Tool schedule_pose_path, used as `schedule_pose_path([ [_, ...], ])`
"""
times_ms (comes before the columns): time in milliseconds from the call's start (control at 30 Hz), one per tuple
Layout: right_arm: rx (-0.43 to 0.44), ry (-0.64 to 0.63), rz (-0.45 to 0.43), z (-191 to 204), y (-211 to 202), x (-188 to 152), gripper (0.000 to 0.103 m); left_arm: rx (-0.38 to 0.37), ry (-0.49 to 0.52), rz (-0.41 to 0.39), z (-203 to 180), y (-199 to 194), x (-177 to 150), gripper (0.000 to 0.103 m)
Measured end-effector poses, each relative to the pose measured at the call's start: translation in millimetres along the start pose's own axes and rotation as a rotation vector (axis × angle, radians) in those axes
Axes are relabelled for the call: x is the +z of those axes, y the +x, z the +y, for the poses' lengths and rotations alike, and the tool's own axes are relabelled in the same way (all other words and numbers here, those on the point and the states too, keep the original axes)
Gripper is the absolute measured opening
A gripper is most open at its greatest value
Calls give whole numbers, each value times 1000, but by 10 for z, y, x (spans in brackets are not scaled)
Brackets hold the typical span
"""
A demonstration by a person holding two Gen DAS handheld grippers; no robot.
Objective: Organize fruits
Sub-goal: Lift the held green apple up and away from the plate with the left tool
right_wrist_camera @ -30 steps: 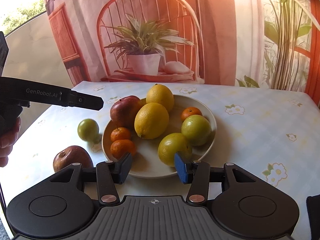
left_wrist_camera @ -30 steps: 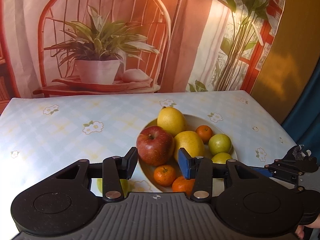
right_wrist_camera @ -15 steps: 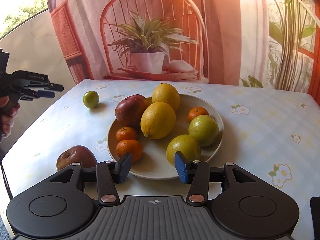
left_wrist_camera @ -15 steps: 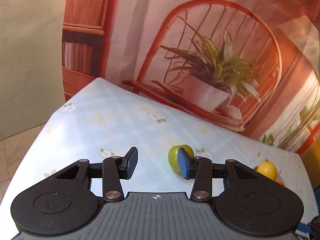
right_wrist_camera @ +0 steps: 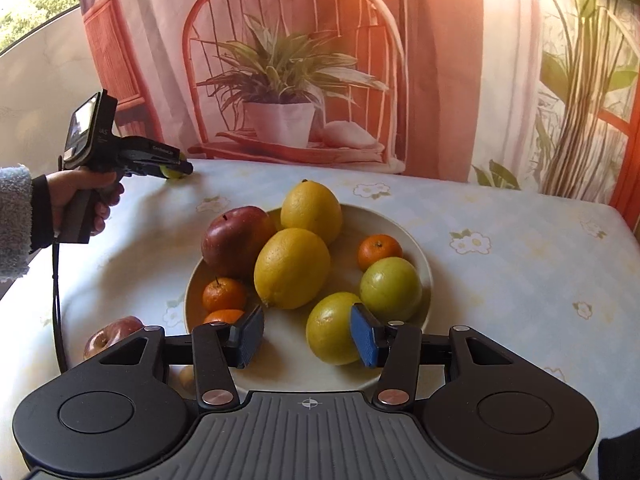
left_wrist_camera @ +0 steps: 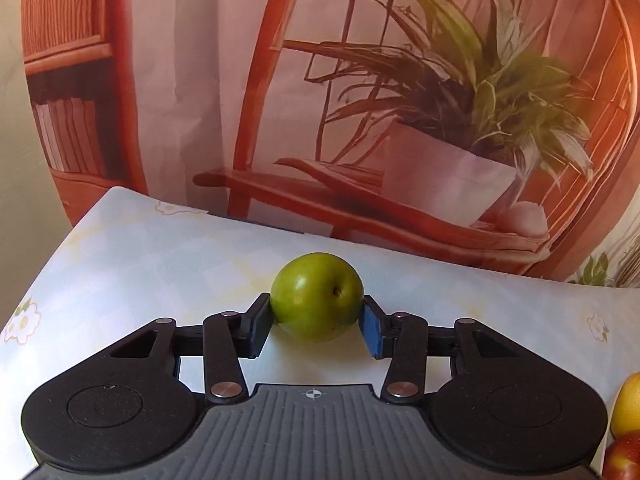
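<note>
Now the left tool [left_wrist_camera: 317, 322], spread around the small round green fruit [left_wrist_camera: 317, 297] near the tabletop's [left_wrist_camera: 120, 256] far left corner, must close; right tool [right_wrist_camera: 307, 337] hovers spread, empty.

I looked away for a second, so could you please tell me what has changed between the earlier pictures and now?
The left hand-held gripper swung away from the plate to the far left of the table, and the small green fruit now sits between its fingers; whether they press on it is unclear. That fruit earlier lay beside the plate. The right hand-held gripper hardly moved, open, above the plate's near edge; the plated fruit is unchanged.
</note>
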State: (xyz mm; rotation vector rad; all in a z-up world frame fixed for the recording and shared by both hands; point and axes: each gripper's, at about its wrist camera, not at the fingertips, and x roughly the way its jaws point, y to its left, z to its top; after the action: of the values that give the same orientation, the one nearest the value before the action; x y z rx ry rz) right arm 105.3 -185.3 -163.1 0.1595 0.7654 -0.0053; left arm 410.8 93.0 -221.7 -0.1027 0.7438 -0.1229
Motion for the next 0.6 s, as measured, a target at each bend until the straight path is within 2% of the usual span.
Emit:
schedule_pose_path([
  [167,8,-41,-3,93,53,31,46,-56,35,-16,86,27,9,48],
  [333,7,-46,-8,93,76,57,45,-65,60,-45,61,-72,-67,48],
  [433,1,-37,-12,56,75,56,44,-60,97,-78,22,-239,-125,48],
  [600,-17,-18,-22,0,23,-1,44,-96,153,-105,-107,-620,-192,48],
])
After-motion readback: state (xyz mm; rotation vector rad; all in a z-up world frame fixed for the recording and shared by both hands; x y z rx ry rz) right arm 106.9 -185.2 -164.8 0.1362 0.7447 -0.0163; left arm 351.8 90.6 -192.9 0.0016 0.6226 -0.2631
